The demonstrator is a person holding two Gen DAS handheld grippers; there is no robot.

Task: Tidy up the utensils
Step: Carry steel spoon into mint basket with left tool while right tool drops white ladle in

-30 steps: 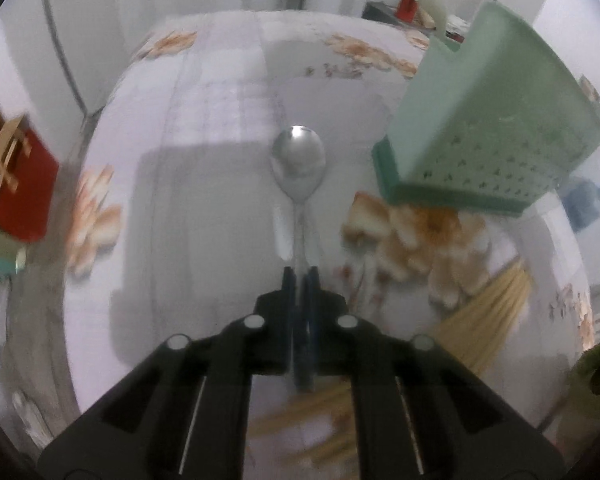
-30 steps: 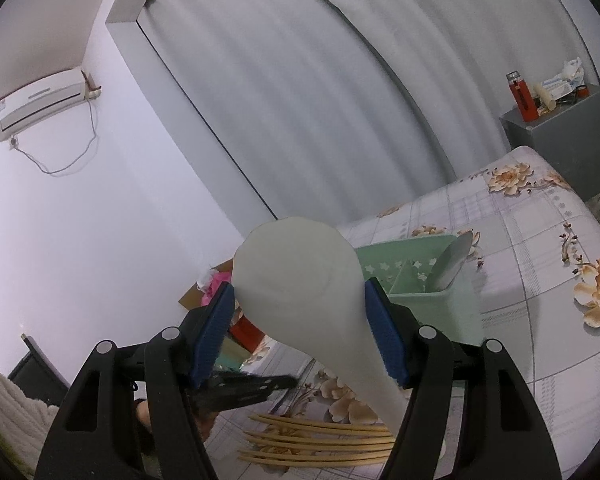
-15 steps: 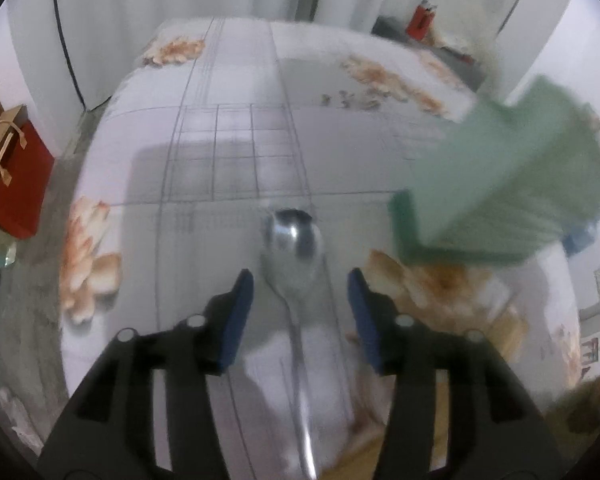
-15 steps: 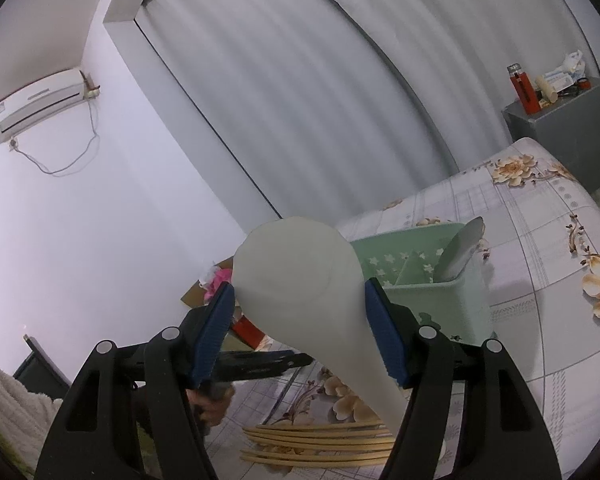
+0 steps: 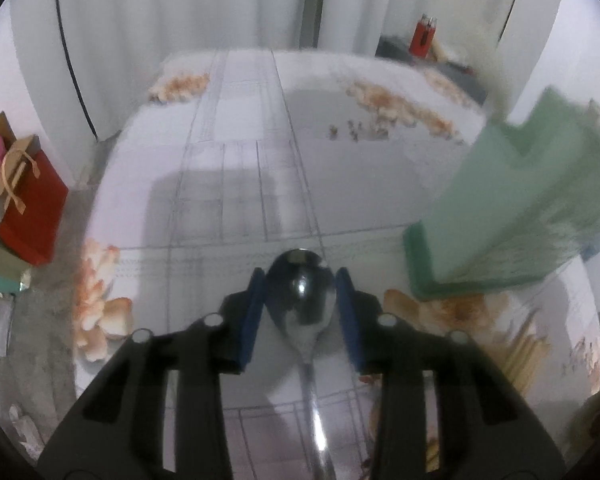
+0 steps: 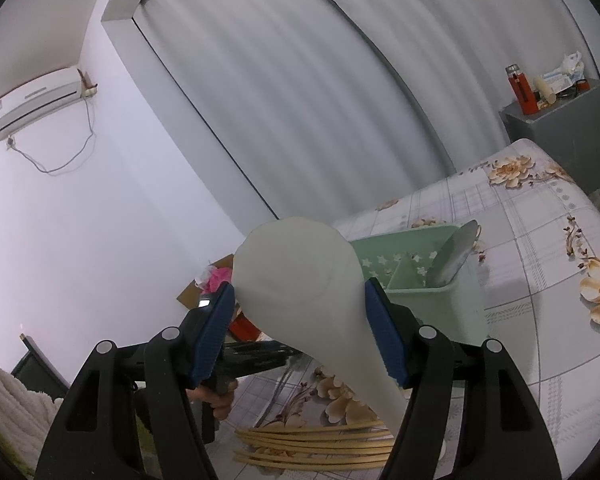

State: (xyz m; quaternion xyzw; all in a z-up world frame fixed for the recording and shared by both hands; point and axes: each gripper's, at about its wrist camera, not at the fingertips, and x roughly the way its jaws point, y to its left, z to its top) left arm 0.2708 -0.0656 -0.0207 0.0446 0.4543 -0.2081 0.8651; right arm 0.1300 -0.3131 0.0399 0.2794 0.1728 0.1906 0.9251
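Note:
A steel spoon (image 5: 302, 300) lies on the flowered tablecloth (image 5: 240, 168), its handle running back under my left gripper (image 5: 300, 294). The bowl sits between the blue pads (image 5: 252, 320), which are closing in on either side without visibly pressing. My right gripper (image 6: 300, 320) is shut on a white plastic rice paddle (image 6: 296, 272), held up in the air. The green utensil caddy (image 6: 432, 300) stands behind it with a metal utensil (image 6: 456, 252) inside; in the left wrist view the caddy (image 5: 520, 216) is at the right. Bamboo chopsticks (image 6: 316, 444) lie on the cloth.
A red gift bag (image 5: 32, 208) and other bags sit on the floor past the table's left edge. A grey cabinet (image 6: 560, 128) with a red bottle stands beyond the far corner. White curtains hang behind. A hand (image 6: 220, 400) holds the left gripper.
The left gripper let go of the spoon's handle, opened, and slid forward until the bowl lies between its pads, which then narrowed. The right gripper and paddle stayed put.

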